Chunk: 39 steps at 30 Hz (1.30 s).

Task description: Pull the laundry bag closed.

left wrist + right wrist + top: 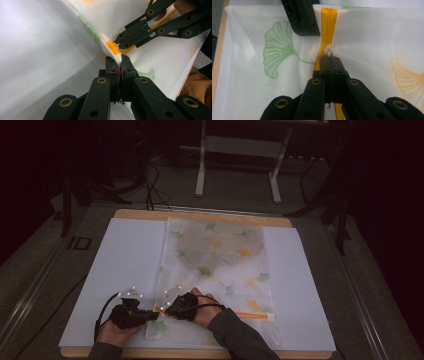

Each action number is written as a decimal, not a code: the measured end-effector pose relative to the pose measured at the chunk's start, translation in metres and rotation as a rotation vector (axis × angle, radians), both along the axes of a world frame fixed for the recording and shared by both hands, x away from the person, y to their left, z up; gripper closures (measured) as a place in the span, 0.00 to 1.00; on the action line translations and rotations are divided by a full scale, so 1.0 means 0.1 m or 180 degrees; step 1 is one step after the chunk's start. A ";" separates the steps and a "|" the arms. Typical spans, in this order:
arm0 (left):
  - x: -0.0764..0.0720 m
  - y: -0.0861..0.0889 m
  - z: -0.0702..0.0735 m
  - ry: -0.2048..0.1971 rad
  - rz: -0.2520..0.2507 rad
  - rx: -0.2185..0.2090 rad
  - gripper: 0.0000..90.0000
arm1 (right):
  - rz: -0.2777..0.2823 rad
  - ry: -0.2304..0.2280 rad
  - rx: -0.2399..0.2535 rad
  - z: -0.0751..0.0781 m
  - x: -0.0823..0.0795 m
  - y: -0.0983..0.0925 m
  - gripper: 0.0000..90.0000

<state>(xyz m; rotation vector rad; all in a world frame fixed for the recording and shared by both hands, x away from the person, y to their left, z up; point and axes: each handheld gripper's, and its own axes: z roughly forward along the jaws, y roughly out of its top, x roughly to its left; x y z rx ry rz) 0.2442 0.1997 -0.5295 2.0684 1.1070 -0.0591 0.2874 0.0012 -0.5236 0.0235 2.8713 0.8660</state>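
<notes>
A white mesh bag [220, 255] printed with green and yellow ginkgo leaves lies flat on a white board [125, 265]. Its yellow zipper [328, 22] runs along the near end. My left gripper [119, 59] is shut on the bag's fabric edge just beside the zipper's orange end [112, 47]. My right gripper [330, 57] is shut on the small white zipper pull [328, 49], right next to the left one. In the high view both grippers, left [150, 314] and right [167, 309], meet at the bag's near left corner.
The board rests on a wooden table [150, 214] whose edge shows at the far and near sides. A white metal stand [240, 150] and cables [152, 185] are on the dark floor beyond. White board lies bare to the left and right [295, 275] of the bag.
</notes>
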 end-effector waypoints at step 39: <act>-0.01 0.05 0.02 -0.0025 -0.0015 -0.0058 0.98 | -0.0017 -0.0103 -0.0201 0.04 -0.04 -0.16 1.00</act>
